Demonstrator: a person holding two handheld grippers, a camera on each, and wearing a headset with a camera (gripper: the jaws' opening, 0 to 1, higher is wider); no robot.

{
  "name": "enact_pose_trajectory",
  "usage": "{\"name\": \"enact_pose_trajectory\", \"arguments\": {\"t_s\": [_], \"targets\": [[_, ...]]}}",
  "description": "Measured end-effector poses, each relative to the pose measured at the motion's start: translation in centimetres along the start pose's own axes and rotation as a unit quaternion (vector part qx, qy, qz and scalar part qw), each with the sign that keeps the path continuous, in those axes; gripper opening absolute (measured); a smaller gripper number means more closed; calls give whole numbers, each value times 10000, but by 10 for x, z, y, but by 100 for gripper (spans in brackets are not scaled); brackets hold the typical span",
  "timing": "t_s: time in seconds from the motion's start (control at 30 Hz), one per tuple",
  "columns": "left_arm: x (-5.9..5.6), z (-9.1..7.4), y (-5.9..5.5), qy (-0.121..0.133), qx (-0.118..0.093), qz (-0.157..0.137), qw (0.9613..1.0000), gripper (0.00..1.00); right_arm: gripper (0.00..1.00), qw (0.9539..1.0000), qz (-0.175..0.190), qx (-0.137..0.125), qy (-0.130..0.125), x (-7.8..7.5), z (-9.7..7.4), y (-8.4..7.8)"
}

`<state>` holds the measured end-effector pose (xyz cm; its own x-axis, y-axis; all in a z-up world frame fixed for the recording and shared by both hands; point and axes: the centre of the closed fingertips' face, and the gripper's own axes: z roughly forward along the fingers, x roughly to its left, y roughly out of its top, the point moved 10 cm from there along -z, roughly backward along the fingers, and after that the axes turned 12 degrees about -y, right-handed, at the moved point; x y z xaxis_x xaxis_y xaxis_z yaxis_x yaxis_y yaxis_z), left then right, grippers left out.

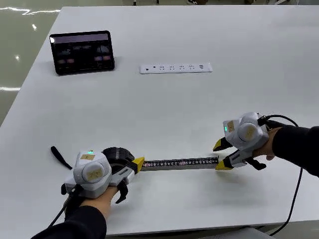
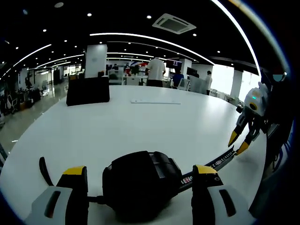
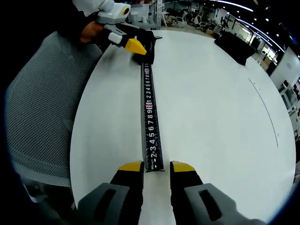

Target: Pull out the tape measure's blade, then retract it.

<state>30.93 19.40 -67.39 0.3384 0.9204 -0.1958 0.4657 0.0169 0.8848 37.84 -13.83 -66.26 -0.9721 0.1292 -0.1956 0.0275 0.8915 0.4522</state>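
On the bench (image 1: pixel 164 109), the left gripper (image 2: pixel 140 170) has its jaws around the black case (image 2: pixel 140 192); I cannot tell if they clamp it. The blade (image 3: pixel 150 117) lies drawn out, its digits legible in the right gripper view. The right gripper (image 3: pixel 156 167) has its jaws apart, straddling the blade's tip.

The right gripper (image 3: pixel 154 168) rises from the bottom centre, its yellow-tipped jaws slightly apart, flanking the end of the blade (image 3: pixel 149 117). The blade runs straight up the white table (image 3: pixel 211 117) to the black tape measure (image 3: pixel 148 44) at upper left, where the left gripper (image 3: pixel 129 43) sits.
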Motion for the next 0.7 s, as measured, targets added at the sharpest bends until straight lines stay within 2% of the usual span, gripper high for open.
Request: {"name": "enact_pose_trajectory", "arguments": {"t_s": [0.2,0.47,0.7], "targets": [[1,-1,-1,18,27,-24,10000,85,15,9997,-165,181,33,5,4,-5],[0,0,-1,10,117,-57,9999,77,12,9997,-150,205,39,6,4,-5],[-2,0,0,-41,153,-305,9994,68,12,9989,-138,434,58,6,6,1]]}}
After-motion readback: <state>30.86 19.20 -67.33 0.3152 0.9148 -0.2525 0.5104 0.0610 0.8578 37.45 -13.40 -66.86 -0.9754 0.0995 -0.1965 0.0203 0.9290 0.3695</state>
